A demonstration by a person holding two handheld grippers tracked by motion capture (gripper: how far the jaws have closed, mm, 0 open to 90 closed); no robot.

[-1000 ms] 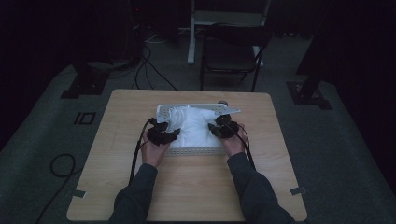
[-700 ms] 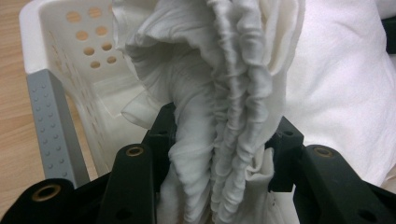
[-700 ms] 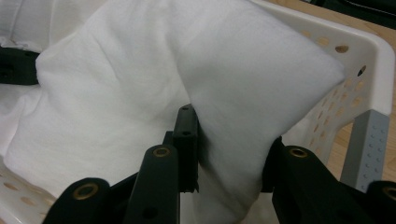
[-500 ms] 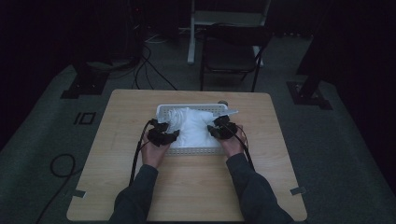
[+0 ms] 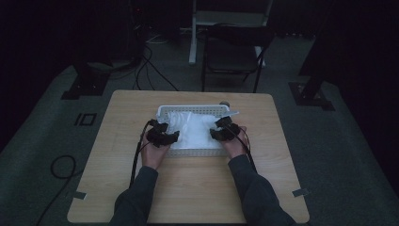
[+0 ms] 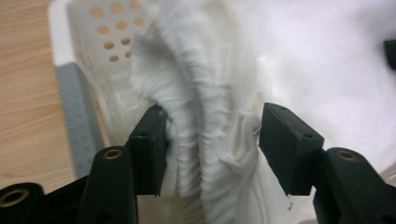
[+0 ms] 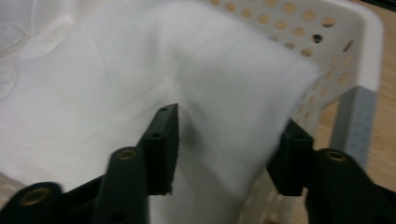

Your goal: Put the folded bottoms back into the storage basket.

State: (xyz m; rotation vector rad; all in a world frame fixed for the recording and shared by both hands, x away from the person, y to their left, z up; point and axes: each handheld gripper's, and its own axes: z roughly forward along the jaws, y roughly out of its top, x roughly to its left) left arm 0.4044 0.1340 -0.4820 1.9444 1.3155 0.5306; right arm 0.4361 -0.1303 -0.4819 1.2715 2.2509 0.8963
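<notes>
The white cloth (image 5: 190,127) lies bunched inside the white perforated basket (image 5: 188,109), which sits at the middle of the far half of your tabletop (image 5: 188,197). The cloth's long axis runs left to right across the basket, in line with the basket's own long side. A corner of cloth reaches over the rim at the far right. In the left gripper view, a ribbed, gathered fold of the cloth (image 6: 205,116) rises upright between the jaws. In the right gripper view, a smooth, slightly blurred fold (image 7: 224,107) stands close to the basket's holed wall (image 7: 299,28).

Your left hand-held gripper (image 5: 163,136) is over the basket's left end. Its jaws stand apart, one on each side of the ribbed fold. The left jaw touches the fold; the right jaw sits just beside it. The jaws are not clamped on the cloth.

Your right hand-held gripper (image 5: 225,131) is over the basket's right end. Its jaws also stand wide apart, astride the smooth fold, with the right jaw close to the basket wall. Whether either jaw presses the cloth cannot be told.

Both of your hands rest at the basket's near edge. A cable (image 5: 136,160) trails from the left hand-held gripper back along your forearm. A dark chair (image 5: 233,52) stands on the floor beyond the tabletop.
</notes>
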